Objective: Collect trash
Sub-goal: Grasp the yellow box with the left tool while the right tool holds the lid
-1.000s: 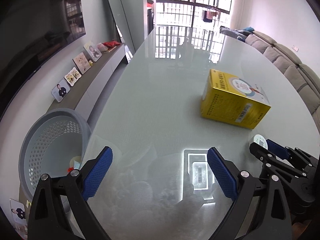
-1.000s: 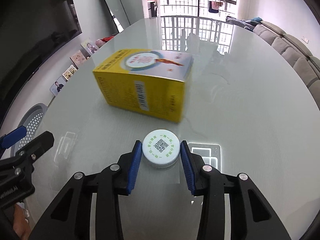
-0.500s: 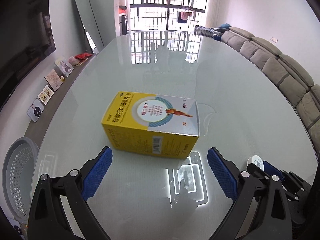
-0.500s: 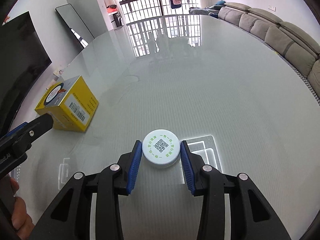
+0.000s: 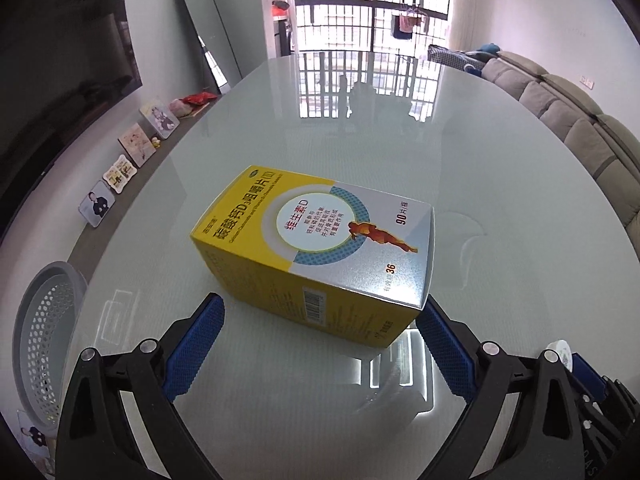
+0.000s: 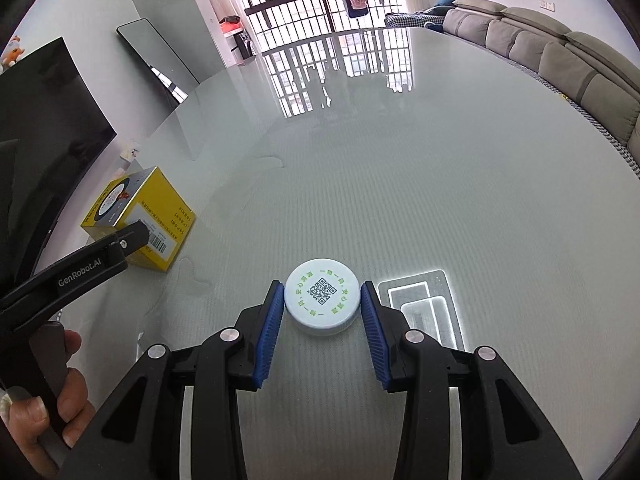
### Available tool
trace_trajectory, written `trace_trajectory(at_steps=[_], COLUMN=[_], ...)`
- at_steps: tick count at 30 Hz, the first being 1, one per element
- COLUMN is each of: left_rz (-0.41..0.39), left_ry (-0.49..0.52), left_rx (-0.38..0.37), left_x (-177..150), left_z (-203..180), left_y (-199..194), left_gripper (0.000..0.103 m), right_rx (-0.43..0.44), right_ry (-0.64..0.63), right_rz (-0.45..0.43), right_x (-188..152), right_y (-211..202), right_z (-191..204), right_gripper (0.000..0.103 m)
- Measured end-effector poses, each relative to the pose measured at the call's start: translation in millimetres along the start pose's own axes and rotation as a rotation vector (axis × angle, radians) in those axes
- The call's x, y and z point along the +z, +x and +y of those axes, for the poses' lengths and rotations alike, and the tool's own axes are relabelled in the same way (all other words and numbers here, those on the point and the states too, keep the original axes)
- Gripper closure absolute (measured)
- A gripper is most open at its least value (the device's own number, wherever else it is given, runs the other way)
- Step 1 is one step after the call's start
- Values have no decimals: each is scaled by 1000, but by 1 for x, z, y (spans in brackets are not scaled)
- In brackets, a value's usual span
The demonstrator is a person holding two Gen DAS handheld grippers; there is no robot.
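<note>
A yellow and silver medicine box (image 5: 316, 256) lies on the glass table (image 5: 460, 160), also seen in the right wrist view (image 6: 136, 220). My left gripper (image 5: 320, 332) is open, its blue pads on either side of the box's near end, apart from it. My right gripper (image 6: 322, 312) is shut on a white round cap (image 6: 322, 298) with a QR code; the cap also shows at the right edge of the left wrist view (image 5: 562, 354).
A grey perforated waste basket (image 5: 44, 340) stands on the floor beyond the table's left edge. A low cabinet with photo frames (image 5: 120, 168) runs along the left wall. A grey sofa (image 5: 580, 120) lines the right side.
My left gripper has swung from the basket toward the box and moved in until its pads flank the box's near end. My right gripper has kept hold of the cap and turned right.
</note>
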State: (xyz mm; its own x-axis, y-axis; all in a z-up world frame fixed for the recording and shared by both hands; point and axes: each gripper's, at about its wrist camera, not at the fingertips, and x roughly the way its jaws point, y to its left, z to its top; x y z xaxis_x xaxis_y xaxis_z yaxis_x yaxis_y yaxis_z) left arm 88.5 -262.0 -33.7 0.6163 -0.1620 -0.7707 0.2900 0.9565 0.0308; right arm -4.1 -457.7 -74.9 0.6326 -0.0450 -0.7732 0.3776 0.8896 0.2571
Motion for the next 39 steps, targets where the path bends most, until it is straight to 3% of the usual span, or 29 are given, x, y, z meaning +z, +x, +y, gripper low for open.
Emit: trace_trajectory(at_steps=[9, 13, 19, 24, 28, 33, 39], left_rz=[-4, -14, -26, -15, -11, -1, 31], left_ry=[-103, -137, -109, -65, -64, -67, -113], left_rx=[151, 160, 65, 10, 24, 95, 108], left_x=[-14, -17, -18, -8, 5, 19, 27], left_z=[74, 89, 55, 19, 13, 18, 33], left_y=[-10, -22, -37, -25, -9, 14, 39], left_gripper=[9, 9, 8, 7, 6, 6, 7], right_rx=[-3, -1, 14, 33, 50, 69, 78], right_ry=[-16, -20, -18, -11, -3, -2, -3], right_rz=[-4, -8, -16, -23, -26, -21, -13], right_x=[-3, -3, -4, -4, -3, -2, -2], right_y=[-5, -6, -10, -14, -16, -16, -13], right_z=[-1, 3, 1, -3, -5, -7, -5], right_gripper=[65, 65, 65, 65, 65, 65, 65])
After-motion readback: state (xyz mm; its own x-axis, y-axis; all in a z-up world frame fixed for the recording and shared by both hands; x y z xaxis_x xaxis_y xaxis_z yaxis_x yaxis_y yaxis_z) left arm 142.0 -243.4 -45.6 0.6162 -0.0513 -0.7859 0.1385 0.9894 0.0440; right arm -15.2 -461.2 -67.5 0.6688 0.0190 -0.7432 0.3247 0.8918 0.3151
